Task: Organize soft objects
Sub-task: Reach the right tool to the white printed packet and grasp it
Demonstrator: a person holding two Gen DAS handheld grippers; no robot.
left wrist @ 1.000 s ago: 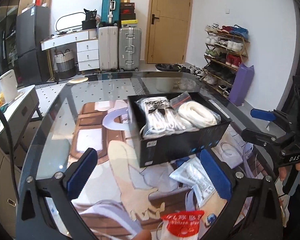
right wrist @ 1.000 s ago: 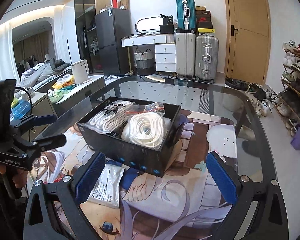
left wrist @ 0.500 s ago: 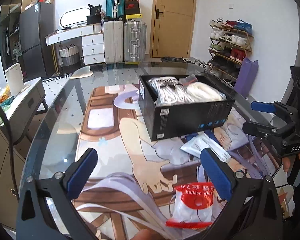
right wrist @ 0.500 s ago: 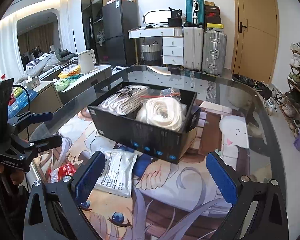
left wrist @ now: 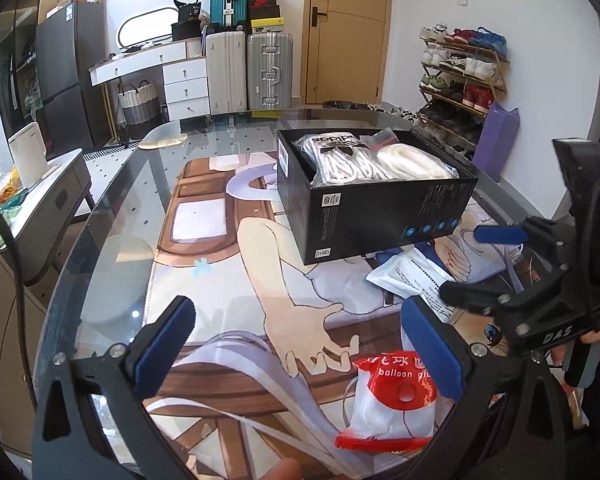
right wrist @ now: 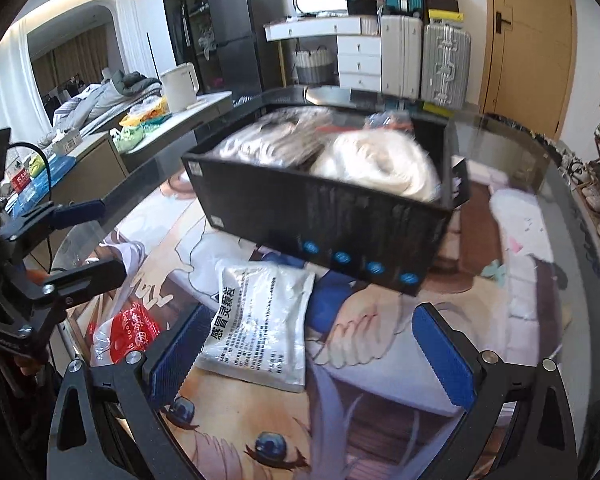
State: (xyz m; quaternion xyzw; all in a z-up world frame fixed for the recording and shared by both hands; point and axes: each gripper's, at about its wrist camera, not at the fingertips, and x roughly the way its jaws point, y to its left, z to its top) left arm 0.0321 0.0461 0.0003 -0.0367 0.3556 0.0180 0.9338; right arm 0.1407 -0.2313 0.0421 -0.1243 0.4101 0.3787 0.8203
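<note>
A black box on the glass table holds a bagged bundle of white laces and a white rope coil. In front of it lies a flat white printed packet, and nearer still a red-and-white balloon glue packet. My left gripper is open above the mat, the red packet just inside its right finger. My right gripper is open, low over the white packet, whose near left corner is beside its left finger. The box stands behind.
A printed cartoon mat lies under the glass table top. The rounded table edge runs close below both grippers. A side cabinet stands left, a shoe rack right, suitcases at the back.
Both grippers drew back toward the table's near edge and dropped lower. The red packet came fully into the left view, and the white packet now lies between the right gripper's fingers.
</note>
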